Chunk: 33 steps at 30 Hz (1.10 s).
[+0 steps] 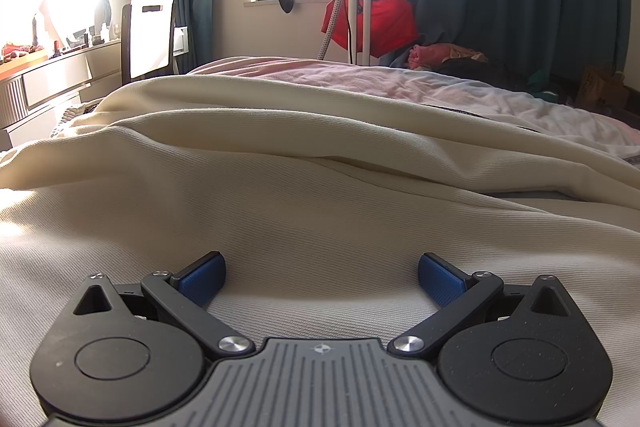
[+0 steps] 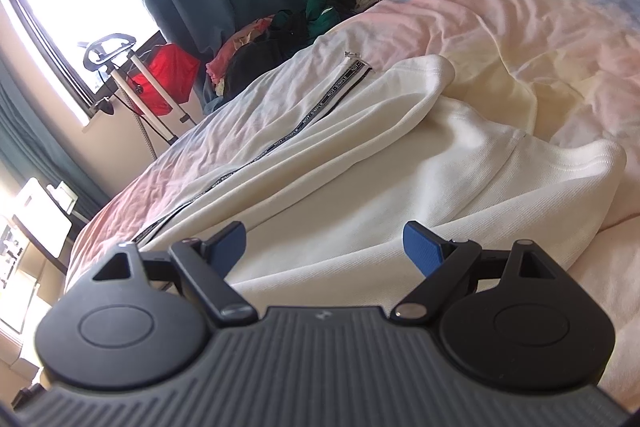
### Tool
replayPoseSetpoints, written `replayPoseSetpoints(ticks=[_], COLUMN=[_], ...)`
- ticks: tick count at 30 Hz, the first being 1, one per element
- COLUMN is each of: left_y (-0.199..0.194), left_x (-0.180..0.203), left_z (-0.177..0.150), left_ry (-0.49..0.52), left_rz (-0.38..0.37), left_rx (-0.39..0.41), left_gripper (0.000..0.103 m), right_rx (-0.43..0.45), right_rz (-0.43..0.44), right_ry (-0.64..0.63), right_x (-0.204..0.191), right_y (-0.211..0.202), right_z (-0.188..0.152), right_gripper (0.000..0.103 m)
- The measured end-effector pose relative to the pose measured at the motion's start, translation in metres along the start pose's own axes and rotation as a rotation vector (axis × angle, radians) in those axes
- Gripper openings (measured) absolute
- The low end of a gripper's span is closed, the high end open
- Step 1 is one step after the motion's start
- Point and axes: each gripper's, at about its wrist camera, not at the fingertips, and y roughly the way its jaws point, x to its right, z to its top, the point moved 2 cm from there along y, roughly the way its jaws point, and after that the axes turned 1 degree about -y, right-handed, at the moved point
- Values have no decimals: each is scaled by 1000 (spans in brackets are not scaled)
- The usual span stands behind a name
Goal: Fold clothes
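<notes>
Cream zip jacket (image 2: 360, 163) on bed (image 2: 520, 7), both grippers' jaws wide apart

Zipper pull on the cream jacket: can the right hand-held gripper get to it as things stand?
Probably yes. The right hand-held gripper is open and holds nothing, and the zipper pull lies exposed on the far end of the cream jacket, with only flat fabric between them.
</notes>
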Motion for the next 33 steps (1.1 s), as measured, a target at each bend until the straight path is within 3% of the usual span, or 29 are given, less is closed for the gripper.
replayPoseSetpoints(ticks=[15, 33], left_y=[0, 1], left_x=[0, 1], left_z=[0, -1], left_ry=[0, 9], left_rz=[0, 4], left_rx=[0, 0], left_gripper=[103, 103], right_rx=[5, -8], right_rz=[-20, -154], right_ry=[44, 445], right_x=[13, 106], right_y=[-6, -43], right_z=[6, -1], right_gripper=[87, 87])
